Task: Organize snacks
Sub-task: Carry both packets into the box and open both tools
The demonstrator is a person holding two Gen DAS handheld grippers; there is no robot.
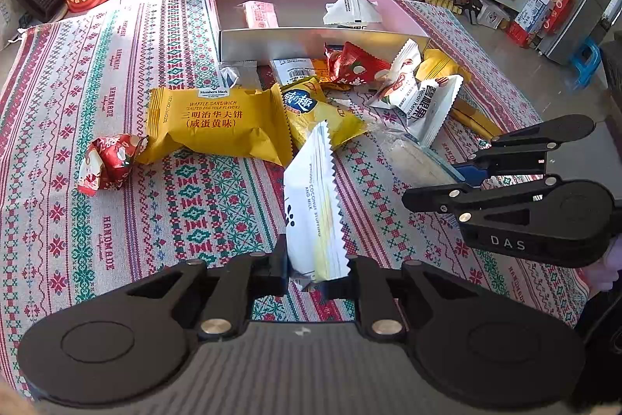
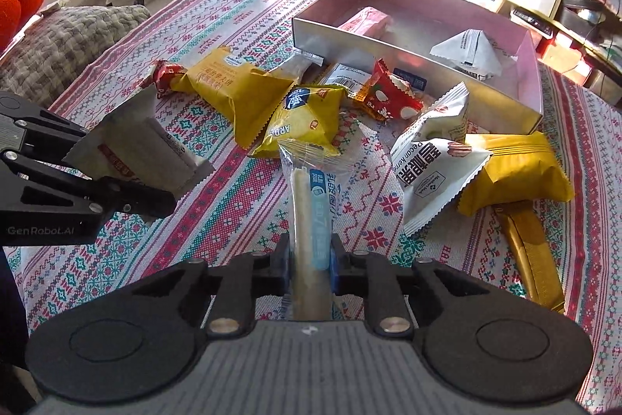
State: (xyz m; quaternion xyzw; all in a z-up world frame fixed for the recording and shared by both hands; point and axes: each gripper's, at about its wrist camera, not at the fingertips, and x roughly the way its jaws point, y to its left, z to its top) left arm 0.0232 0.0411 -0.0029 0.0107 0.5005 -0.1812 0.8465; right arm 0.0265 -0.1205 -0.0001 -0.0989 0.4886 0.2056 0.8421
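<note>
Transfer step: left tool (image 1: pixel 317 269) pinching coconut wafer packet (image 1: pixel 313 205), right tool (image 2: pixel 310 259) pinching clear-wrapped stick snack (image 2: pixel 311 197). Next: carry both over pink box (image 1: pixel 311 39), release inside.

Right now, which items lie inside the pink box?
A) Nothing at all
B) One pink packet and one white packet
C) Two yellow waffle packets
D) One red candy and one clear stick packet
B: inside the pink box, only a pink packet and a white packet are visible.

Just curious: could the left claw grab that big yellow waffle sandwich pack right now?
Probably not yet: the left claw is shut on a white coconut snack packet. The waffle sandwich pack itself lies uncovered.
</note>
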